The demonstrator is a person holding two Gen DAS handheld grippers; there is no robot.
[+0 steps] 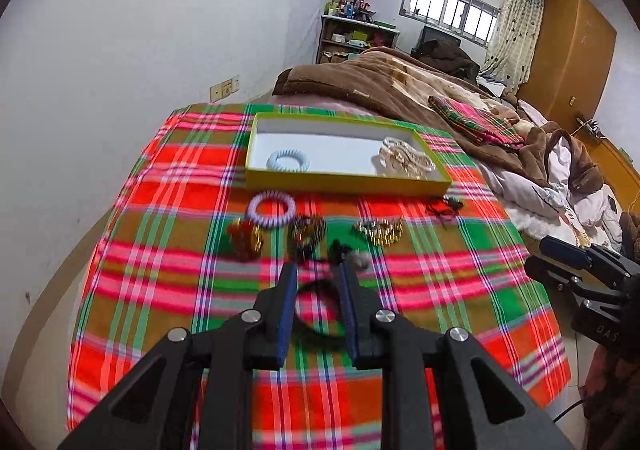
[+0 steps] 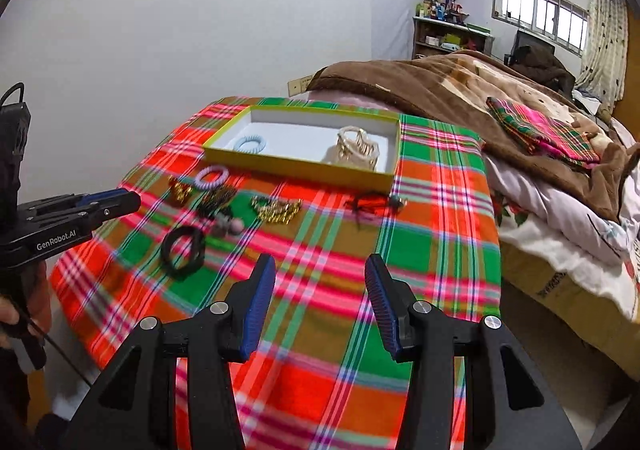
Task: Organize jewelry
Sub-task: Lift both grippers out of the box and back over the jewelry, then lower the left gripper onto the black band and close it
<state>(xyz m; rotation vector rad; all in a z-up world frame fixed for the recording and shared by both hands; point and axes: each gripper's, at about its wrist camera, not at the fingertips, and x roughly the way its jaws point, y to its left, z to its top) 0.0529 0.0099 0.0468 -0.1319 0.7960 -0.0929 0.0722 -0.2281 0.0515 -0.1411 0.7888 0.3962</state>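
A yellow-green box (image 1: 348, 182) (image 2: 300, 166) on the plaid cloth holds a pale blue spiral tie (image 1: 288, 160) and cream pearl bracelets (image 1: 406, 158). In front of it lie a lilac spiral tie (image 1: 271, 208), a red-gold piece (image 1: 244, 236), a dark beaded bracelet (image 1: 307, 230), a gold chain (image 1: 380, 231), a black stringy piece (image 1: 444, 206) and a black hair band (image 2: 184, 250). My left gripper (image 1: 318, 270) (image 2: 134, 202) hovers above the band, narrowly open and holding nothing. My right gripper (image 2: 320, 262) stands open and empty over the cloth's near middle.
A bed (image 2: 560, 218) with a brown blanket and a folded plaid cloth (image 2: 544, 130) lies to the right of the table. White walls stand behind and to the left. A shelf (image 2: 448, 34) and a window are at the far end.
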